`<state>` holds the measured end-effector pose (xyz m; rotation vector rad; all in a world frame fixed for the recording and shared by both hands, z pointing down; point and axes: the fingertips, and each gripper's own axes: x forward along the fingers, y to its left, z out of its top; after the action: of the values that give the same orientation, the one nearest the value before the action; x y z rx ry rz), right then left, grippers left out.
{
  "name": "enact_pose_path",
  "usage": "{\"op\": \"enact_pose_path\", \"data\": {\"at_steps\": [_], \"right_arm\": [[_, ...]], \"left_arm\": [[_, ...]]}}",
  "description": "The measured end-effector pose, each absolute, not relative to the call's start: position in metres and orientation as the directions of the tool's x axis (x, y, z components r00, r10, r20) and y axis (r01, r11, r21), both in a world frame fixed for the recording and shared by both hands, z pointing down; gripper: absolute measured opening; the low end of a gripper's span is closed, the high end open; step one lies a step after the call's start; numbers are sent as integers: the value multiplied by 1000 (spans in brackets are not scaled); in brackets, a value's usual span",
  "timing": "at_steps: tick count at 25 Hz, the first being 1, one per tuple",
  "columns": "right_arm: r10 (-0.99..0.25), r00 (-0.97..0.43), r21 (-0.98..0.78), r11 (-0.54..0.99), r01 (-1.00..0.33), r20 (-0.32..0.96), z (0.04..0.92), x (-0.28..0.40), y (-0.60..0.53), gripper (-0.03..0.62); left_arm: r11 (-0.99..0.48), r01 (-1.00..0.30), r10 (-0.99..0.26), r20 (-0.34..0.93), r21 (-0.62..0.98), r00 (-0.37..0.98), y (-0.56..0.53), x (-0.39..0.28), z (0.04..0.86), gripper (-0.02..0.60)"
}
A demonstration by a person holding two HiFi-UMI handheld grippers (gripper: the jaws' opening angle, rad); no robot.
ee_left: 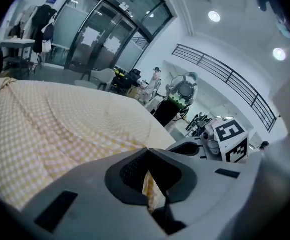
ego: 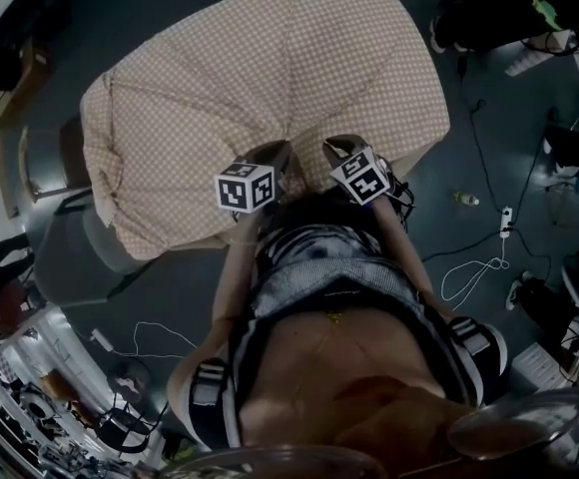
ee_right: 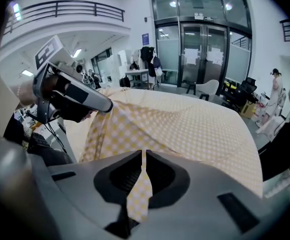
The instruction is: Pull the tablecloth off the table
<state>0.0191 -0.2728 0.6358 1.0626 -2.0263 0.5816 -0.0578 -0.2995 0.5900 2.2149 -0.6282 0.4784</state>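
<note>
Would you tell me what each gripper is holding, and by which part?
Both the left gripper and right gripper pinch the tablecloth at its near edge.

No legible text or numbers

Your left gripper [ego: 273, 156] and right gripper [ego: 337, 149] are side by side, near each other, just ahead of your torso, both angled forward and down. Each pair of jaws is pressed together on a pinched fold of tablecloth [ego: 270, 68]. Marker cubes face up.
</note>
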Motion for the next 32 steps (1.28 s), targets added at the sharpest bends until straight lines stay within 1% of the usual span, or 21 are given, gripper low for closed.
{"op": "enact_pose_path", "data": {"at_steps": [6, 7, 8, 9, 12, 14, 17, 21, 27, 32], "right_arm": [[-518, -411, -61, 566, -823, 750, 620, 16, -274, 82], [-519, -417, -63, 569, -820, 746, 619, 15, -274, 114], [-518, -424, -64, 575, -815, 743, 618, 15, -274, 181], [-517, -430, -62, 584, -809, 740, 617, 13, -274, 217], [-505, -455, -46, 632, -774, 734, 613, 8, -272, 260], [-475, -482, -49, 673, -738, 736, 613, 1, -268, 285], [-414, -528, -81, 725, -684, 741, 616, -12, -259, 301], [-363, -582, -141, 751, -645, 727, 618, -27, -250, 305], [-326, -690, -249, 764, -595, 646, 597, -37, -240, 305], [-291, -797, -369, 767, -524, 529, 562, -46, -232, 307]], "left_arm": [[-583, -565, -290, 500, 584, 816, -295, -61, 572, 8], [-580, -560, -291, 491, 592, 821, -293, -62, 569, 8], [-576, -555, -293, 482, 601, 826, -292, -64, 567, 8], [-570, -550, -295, 473, 611, 830, -291, -64, 564, 8], [-556, -537, -305, 446, 634, 842, -289, -66, 555, 6], [-559, -529, -312, 429, 638, 848, -286, -66, 545, 7], [-562, -515, -322, 402, 647, 857, -284, -67, 532, 6], [-550, -497, -339, 364, 671, 867, -283, -69, 519, 6], [-551, -478, -369, 314, 685, 875, -280, -69, 494, 6], [-583, -476, -376, 301, 659, 876, -282, -73, 477, 6]]}}
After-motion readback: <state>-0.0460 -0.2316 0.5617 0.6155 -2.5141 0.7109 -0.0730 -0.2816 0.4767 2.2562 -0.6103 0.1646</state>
